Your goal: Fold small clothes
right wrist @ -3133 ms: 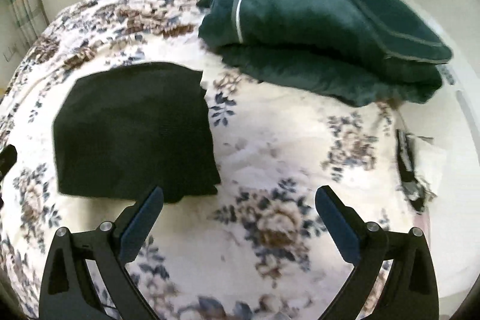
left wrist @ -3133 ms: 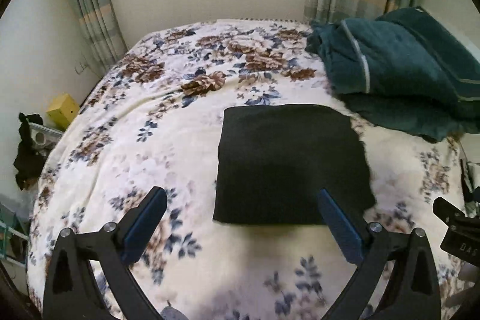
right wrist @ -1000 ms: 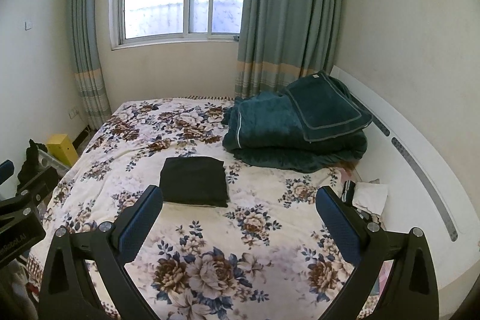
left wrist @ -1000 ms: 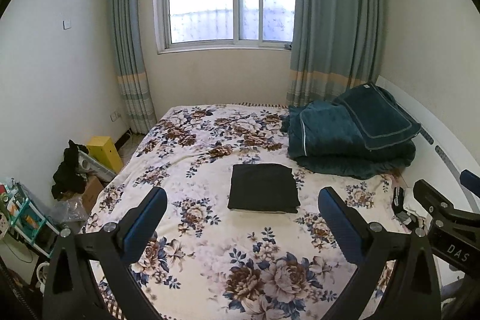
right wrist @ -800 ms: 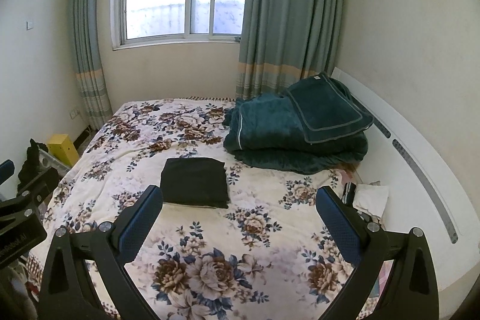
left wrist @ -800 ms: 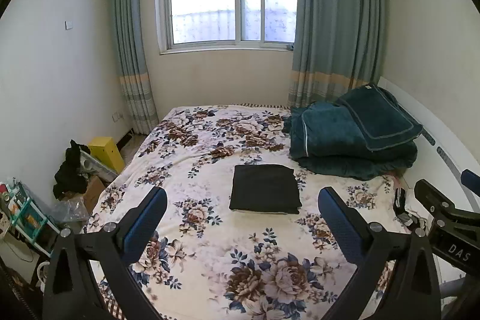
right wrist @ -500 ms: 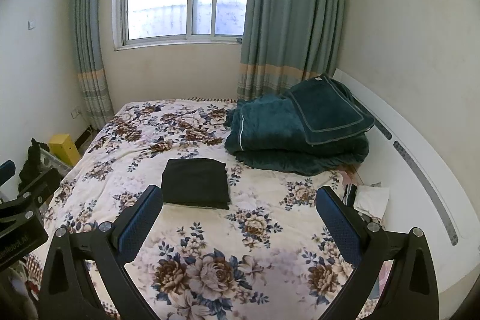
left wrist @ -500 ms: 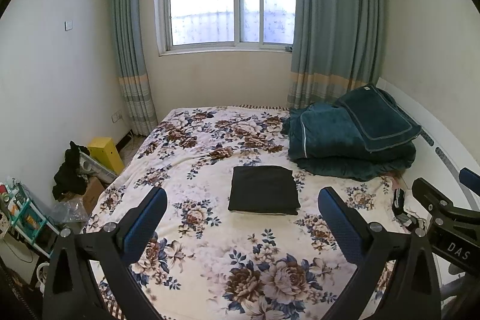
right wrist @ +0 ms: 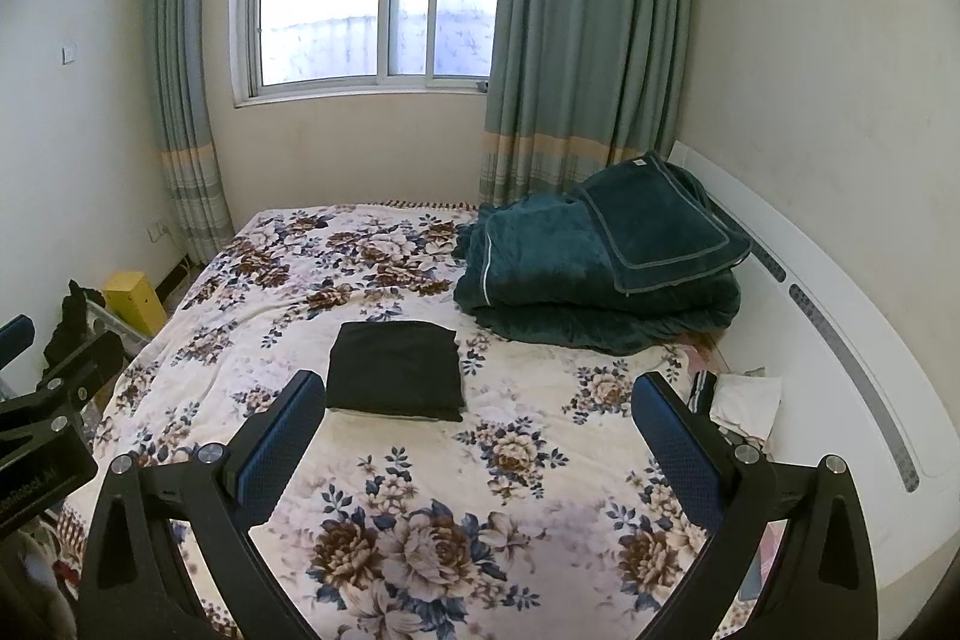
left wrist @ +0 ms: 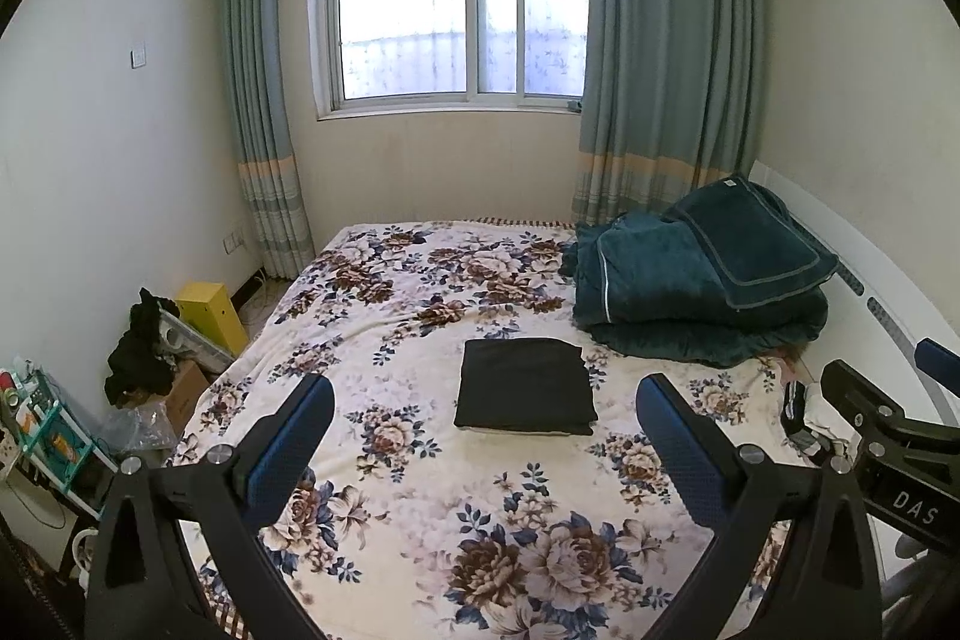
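Note:
A black garment lies folded into a flat rectangle on the flowered bedspread, near the middle of the bed. It also shows in the right wrist view. My left gripper is open and empty, held well back from the bed and above its near end. My right gripper is open and empty too, beside the left one and equally far from the garment. The right gripper's body shows at the right edge of the left wrist view.
A pile of folded teal blankets sits at the bed's far right by the white headboard. A window with teal curtains is behind. A yellow box, dark clothes and shelves stand on the floor at left. Small items lie at the bed's right edge.
Three seconds ago both grippers hovered close over the folded garment; they have pulled far back and up. Over the last second the views have barely shifted.

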The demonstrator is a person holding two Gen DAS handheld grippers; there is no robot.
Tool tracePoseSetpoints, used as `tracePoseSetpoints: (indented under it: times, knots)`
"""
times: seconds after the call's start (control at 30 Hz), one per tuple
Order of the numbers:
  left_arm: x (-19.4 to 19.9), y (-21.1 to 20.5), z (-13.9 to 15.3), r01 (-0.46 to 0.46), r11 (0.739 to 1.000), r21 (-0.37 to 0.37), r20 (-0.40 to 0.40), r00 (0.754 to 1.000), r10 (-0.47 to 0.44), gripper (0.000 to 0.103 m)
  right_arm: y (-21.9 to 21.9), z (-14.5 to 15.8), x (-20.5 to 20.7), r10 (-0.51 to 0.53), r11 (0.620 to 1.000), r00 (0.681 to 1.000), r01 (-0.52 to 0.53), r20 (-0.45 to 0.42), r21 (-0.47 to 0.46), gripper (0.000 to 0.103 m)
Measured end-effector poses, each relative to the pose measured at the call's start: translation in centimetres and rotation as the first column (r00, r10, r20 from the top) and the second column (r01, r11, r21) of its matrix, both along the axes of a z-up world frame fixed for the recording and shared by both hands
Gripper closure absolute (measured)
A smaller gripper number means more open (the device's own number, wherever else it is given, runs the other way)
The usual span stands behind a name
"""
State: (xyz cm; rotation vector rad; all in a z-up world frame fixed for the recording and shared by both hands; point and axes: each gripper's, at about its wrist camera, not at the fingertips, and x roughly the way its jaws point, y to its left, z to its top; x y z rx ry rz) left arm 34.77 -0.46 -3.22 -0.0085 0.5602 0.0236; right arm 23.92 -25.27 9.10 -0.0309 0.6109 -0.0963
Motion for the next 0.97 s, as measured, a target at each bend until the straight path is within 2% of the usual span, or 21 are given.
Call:
tracePoseSetpoints:
  times: [0.97]
  knots:
    - [-1.2, -1.0, 0.6, -0.011, 1.000, -0.007, 0.017, 1.000, 0.011, 0.000, 0.3, 0.3, -1.2, 0.001, 1.000, 1.000, -0.001, 0.006, 0.006, 0.000]
